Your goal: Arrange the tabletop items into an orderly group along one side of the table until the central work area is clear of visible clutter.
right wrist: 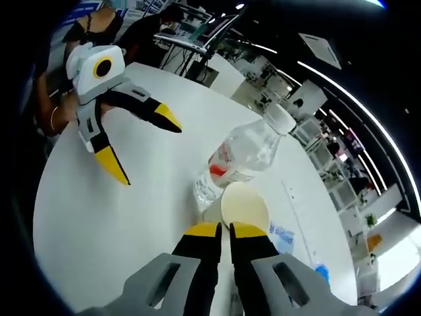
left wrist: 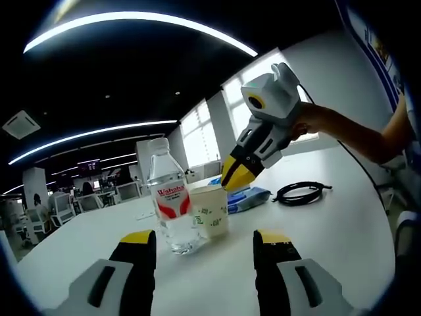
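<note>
A clear water bottle (left wrist: 171, 204) with a red label stands upright on the white table (left wrist: 329, 230). Touching its right side is a paper cup (left wrist: 210, 212). My left gripper (left wrist: 205, 247) is open just short of both, nothing between its fingers. My right gripper (left wrist: 231, 179) comes down from the right onto the cup's far rim. In the right gripper view the right gripper (right wrist: 225, 230) is shut on the near rim of the paper cup (right wrist: 245, 205), with the bottle (right wrist: 240, 158) just beyond. The left gripper (right wrist: 148, 153) hangs open over the table at the upper left.
A coiled black cable (left wrist: 301, 192) and a blue packet (left wrist: 248, 197) lie behind the cup. The blue packet (right wrist: 283, 238) sits right of the cup in the right gripper view. Bare white table (right wrist: 99, 224) spreads to the left. Office desks, chairs and people stand beyond.
</note>
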`<state>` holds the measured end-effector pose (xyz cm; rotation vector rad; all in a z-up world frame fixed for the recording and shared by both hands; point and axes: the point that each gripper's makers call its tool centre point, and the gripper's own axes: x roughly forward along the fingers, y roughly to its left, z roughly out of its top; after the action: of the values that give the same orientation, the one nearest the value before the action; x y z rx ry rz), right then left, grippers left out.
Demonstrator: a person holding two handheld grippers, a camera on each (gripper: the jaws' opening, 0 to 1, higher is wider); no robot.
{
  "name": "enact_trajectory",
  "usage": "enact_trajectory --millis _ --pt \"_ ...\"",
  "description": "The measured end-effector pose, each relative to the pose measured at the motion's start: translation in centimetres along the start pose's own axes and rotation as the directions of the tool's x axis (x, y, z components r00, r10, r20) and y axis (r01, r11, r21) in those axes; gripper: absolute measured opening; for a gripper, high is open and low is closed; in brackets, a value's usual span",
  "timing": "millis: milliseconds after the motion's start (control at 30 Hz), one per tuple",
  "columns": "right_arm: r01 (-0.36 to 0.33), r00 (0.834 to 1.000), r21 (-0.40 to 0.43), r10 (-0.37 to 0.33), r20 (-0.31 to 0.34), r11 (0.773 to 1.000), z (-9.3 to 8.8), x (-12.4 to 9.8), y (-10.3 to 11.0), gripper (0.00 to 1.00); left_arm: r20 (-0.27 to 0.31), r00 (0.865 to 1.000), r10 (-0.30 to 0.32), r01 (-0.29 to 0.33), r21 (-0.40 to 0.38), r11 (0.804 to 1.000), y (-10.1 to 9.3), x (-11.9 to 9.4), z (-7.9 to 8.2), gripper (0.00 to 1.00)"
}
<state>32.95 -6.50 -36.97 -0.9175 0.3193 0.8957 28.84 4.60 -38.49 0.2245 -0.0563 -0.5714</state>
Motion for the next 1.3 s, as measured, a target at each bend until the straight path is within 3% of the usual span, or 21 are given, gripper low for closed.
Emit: enact_trajectory --millis 533,900,1067,1300 --pt "0.007 0.996 0.103 -0.016 0.090 0.995 0.8 -1.6 0.0 0.15 -0.015 1.000 0.001 -0.001 0.006 1.000 0.0 0.1 -0.3 0.59" --pt "0.026 0.992 0.201 -0.050 0.113 0.979 -0.9 -3.5 0.1 0.16 -0.019 1.000 -0.006 0.006 0.024 1.000 -0.3 0.2 -0.3 0.59" --pt "0.030 0.989 0.265 -0.067 0.129 0.964 -1.0 -4.0 -0.1 0.21 0.011 1.000 -0.019 0.019 0.023 1.000 -0.6 0.1 0.3 0.59" --pt "0.035 0.984 0.317 -0.087 0.153 0.948 -1.5 -5.0 -0.1 0.21 -0.017 1.000 -0.022 0.023 0.058 0.998 -0.8 0.2 0.0 0.59"
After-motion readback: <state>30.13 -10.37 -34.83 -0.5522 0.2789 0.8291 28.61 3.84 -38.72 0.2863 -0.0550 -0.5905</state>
